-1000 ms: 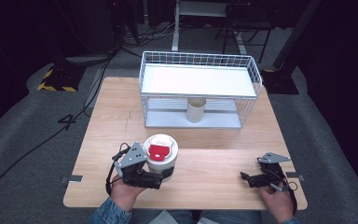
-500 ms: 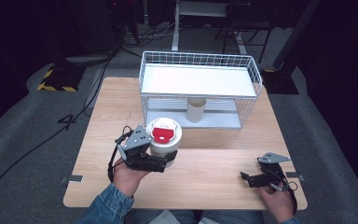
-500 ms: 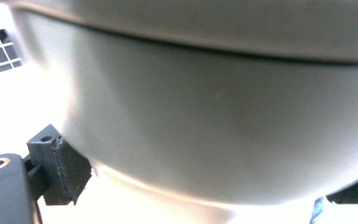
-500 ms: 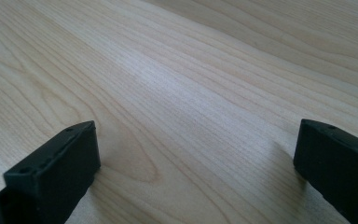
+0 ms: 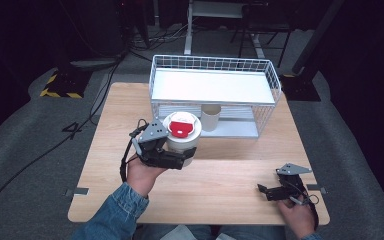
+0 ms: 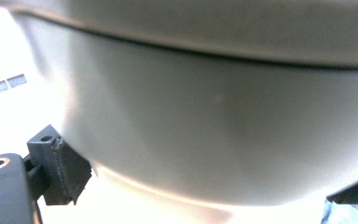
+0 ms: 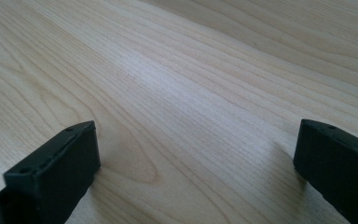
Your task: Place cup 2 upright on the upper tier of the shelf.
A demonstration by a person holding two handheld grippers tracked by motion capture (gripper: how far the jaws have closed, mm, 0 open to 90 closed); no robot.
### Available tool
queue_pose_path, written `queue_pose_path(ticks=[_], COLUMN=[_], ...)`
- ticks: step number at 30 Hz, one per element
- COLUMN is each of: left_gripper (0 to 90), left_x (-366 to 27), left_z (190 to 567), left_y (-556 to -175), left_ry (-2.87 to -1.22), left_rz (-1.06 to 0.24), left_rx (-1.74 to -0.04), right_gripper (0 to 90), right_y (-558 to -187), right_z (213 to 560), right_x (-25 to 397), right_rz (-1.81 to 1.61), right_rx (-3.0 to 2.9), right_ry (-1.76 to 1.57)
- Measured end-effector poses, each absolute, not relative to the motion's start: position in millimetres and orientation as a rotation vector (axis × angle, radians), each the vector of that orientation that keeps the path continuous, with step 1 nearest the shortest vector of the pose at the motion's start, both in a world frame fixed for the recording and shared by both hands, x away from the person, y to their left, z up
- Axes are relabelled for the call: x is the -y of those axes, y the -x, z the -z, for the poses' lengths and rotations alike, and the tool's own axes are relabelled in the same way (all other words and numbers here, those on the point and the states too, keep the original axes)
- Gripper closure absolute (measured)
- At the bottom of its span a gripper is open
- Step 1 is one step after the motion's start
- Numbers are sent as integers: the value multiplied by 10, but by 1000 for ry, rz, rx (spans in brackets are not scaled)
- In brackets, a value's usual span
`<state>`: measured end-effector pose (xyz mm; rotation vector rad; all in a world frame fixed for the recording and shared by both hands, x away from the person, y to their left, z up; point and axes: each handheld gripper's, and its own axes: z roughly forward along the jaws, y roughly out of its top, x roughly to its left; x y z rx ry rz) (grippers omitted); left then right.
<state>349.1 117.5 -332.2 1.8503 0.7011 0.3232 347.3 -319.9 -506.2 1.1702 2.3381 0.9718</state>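
Observation:
A white cup (image 5: 180,144) with a red-and-white lid (image 5: 181,127) is held above the wooden table (image 5: 230,165), just in front of the white wire rack (image 5: 215,85). My left gripper (image 5: 186,158) is shut on the cup's wall from its left side. In the left gripper view the cup's pale wall (image 6: 214,130) sits close between the jaws, with one black pad (image 6: 67,170) touching it at lower left. My right gripper (image 5: 266,191) rests low at the table's near right, open, with bare wood (image 7: 191,70) between its jaws.
The wire rack has a white upper shelf and a lower tier where a tan cylinder (image 5: 210,117) stands, just right of the held cup. Dark floor and cables (image 5: 105,75) surround the table.
My left gripper has carried the cup away from the near edge toward the rack and slightly right. The right gripper has stayed in place.

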Motion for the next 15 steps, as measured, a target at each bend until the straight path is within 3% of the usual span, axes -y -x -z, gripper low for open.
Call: queue_pose_path(ticks=[15], left_gripper=[93], left_x=[-1099], left_z=[3055], left_y=[-3781], left_ry=[-1794], left_rz=[-393], left_rx=[-722], right_gripper=[5], right_y=[-3474], right_z=[5061], right_x=[3195], right_rz=[-969], right_rx=[-2335], right_ry=[-1175])
